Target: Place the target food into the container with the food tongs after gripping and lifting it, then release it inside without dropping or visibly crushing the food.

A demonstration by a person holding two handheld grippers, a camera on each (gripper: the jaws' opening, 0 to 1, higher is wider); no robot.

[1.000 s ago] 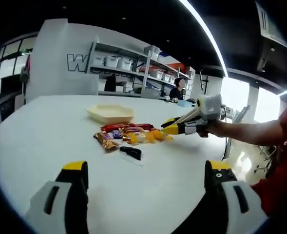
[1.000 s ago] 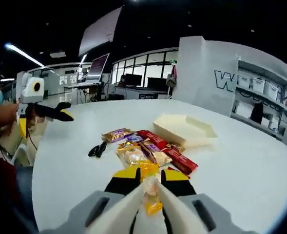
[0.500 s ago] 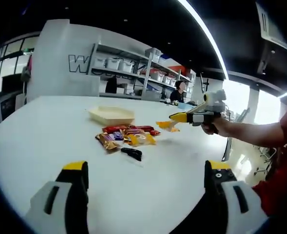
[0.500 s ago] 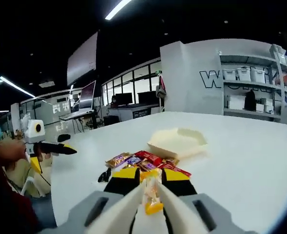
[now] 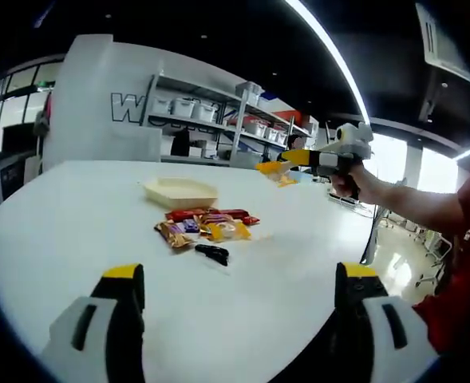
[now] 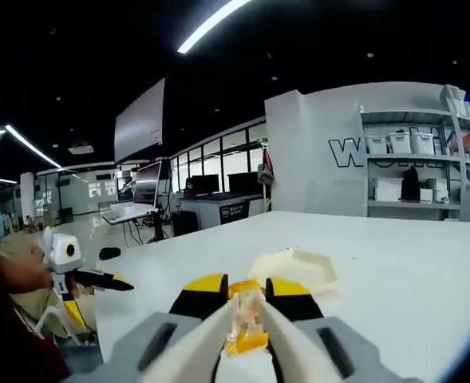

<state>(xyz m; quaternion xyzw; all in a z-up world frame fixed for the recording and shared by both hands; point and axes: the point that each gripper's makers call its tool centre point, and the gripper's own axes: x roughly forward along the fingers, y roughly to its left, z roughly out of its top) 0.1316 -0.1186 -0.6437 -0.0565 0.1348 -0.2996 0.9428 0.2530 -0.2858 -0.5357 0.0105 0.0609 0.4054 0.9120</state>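
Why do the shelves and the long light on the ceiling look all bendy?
The fisheye lens bends straight things near the edges: in the left gripper view the ceiling light strip curves and the shelves lean; in the right gripper view the shelves bow at the side. The candy held in the right gripper looks blurry because it is very close.

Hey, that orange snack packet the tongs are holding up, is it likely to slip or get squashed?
The orange snack packet hangs limp between the food tongs, so it's probably soft and light. Its glossy wrapper may slide if grip loosens. A hard squeeze could crush the contents.
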